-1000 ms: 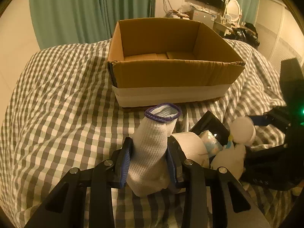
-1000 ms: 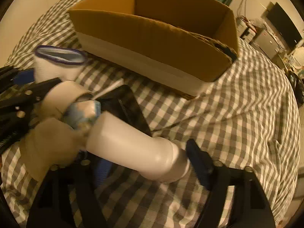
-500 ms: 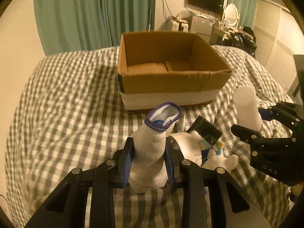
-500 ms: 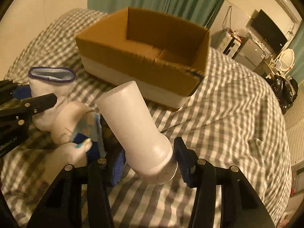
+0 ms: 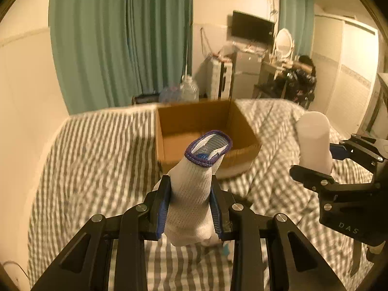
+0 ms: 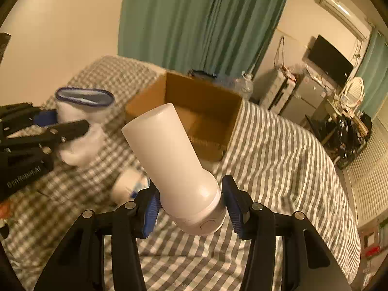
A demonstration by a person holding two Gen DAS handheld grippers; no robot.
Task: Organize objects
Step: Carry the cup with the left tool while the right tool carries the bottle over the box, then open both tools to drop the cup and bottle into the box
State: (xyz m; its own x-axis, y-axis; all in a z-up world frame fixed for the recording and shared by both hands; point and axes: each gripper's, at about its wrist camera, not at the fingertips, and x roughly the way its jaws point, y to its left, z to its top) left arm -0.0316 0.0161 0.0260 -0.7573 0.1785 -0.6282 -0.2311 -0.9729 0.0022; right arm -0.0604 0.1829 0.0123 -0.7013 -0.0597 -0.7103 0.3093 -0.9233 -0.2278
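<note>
Left wrist: open-topped box (image 5: pixel 194 126) beyond sock (image 5: pixel 194 194).

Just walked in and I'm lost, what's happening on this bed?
A person is tidying up with a claw in each hand. The left claw grips a white sock with a purple cuff, and the right claw grips a white bottle. Both are held above the checked bedspread, facing an open cardboard box that looks empty. A few other items lie on the bed.
</note>
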